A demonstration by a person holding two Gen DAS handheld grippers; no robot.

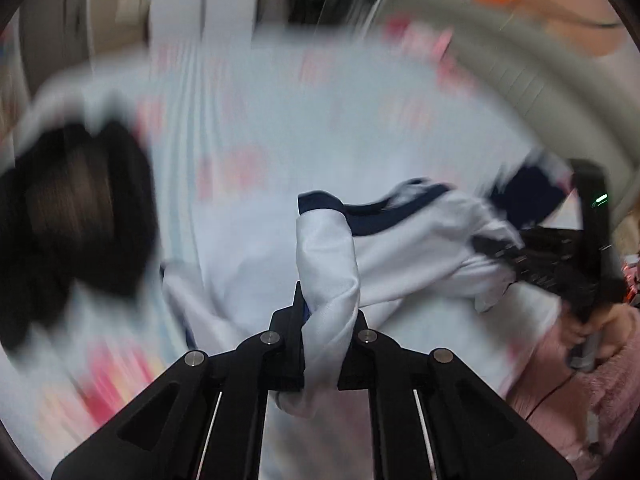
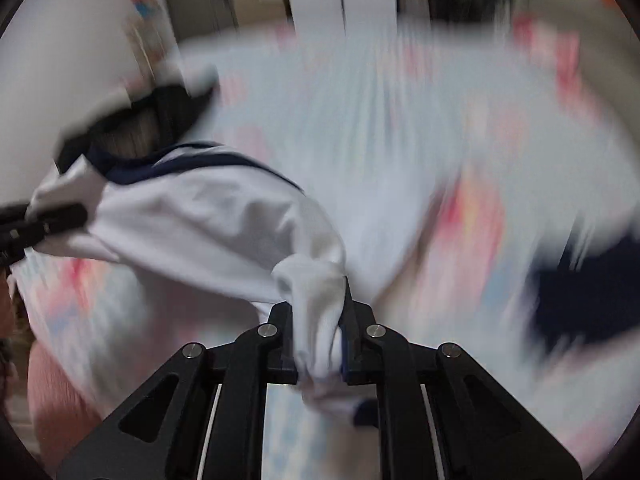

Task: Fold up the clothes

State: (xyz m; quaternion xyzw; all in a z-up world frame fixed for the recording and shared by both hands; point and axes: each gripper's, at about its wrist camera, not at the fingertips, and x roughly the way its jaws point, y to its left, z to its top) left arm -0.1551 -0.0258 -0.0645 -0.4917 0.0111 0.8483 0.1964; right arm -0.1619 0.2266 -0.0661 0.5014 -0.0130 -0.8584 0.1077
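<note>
White navy-trimmed garment (image 1: 400, 256), held aloft between two claws above a patterned bed sheet (image 1: 280, 120).

Left claw (image 1: 326, 328) and right claw (image 2: 318, 320) each pinch a bunched end, stretching the cloth clear for folding; dark clothing (image 1: 76, 208) at 9 o'clock.

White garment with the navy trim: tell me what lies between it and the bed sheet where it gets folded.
Nothing visible. The white garment hangs between the left gripper and right gripper, above bare patterned sheet.
</note>
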